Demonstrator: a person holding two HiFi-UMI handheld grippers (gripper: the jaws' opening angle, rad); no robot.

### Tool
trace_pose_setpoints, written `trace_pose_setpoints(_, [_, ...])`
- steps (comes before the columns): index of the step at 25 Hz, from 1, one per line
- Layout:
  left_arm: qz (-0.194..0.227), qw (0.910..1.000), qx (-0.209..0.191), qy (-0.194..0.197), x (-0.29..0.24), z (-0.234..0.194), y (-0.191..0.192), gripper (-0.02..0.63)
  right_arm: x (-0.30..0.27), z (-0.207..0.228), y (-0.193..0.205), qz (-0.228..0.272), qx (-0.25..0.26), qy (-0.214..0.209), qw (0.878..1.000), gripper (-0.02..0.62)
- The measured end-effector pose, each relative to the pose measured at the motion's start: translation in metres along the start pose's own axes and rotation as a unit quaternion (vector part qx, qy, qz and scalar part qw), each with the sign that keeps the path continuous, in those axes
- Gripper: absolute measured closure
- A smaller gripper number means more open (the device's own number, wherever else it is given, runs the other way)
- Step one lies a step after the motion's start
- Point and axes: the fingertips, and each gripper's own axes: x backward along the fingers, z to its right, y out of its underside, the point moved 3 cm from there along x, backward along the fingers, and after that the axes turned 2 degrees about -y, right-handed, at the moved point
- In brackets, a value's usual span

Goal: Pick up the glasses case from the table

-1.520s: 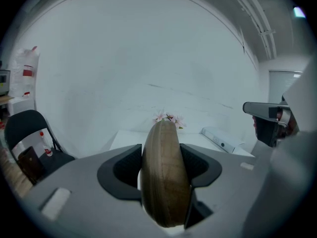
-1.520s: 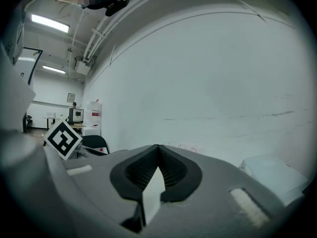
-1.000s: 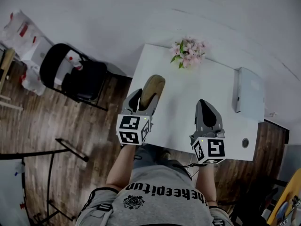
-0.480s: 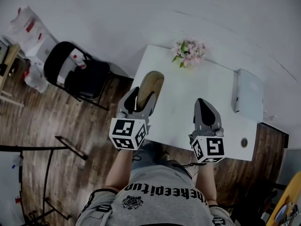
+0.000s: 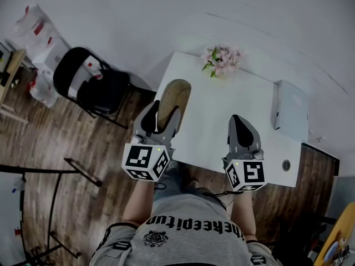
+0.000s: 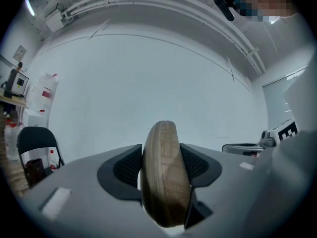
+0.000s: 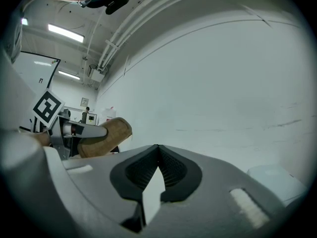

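The glasses case (image 5: pixel 174 95) is a tan oval shell, held edge-up in the air above the left edge of the white table (image 5: pixel 216 121). My left gripper (image 5: pixel 164 111) is shut on it, a dark pad pressing each flat side. In the left gripper view the case (image 6: pixel 166 175) fills the gap between the pads and hides the table below. My right gripper (image 5: pixel 241 122) hovers over the table's near right part, jaws shut and empty. In the right gripper view its pads (image 7: pixel 171 171) meet with nothing between them, and the case (image 7: pixel 108 133) shows at the left.
A pink flower bunch (image 5: pixel 223 60) sits at the table's far edge. A pale flat box (image 5: pixel 289 112) lies at the right end and a small round fitting (image 5: pixel 286 165) near the front right corner. A black chair (image 5: pixel 89 87) stands left of the table on the wood floor.
My left gripper has risen with the case in it and drawn back toward the table's left front edge. The right gripper has barely shifted.
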Motion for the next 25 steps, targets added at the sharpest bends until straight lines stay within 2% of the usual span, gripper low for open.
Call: trace_pose_setpoints(25, [0.074, 0.9966, -0.034, -0.01, 0.04, 0.03, -0.015, 0.353, 0.04, 0.003, -0.013, 0.024, 0.004, 0.002, 1.0, 0.592])
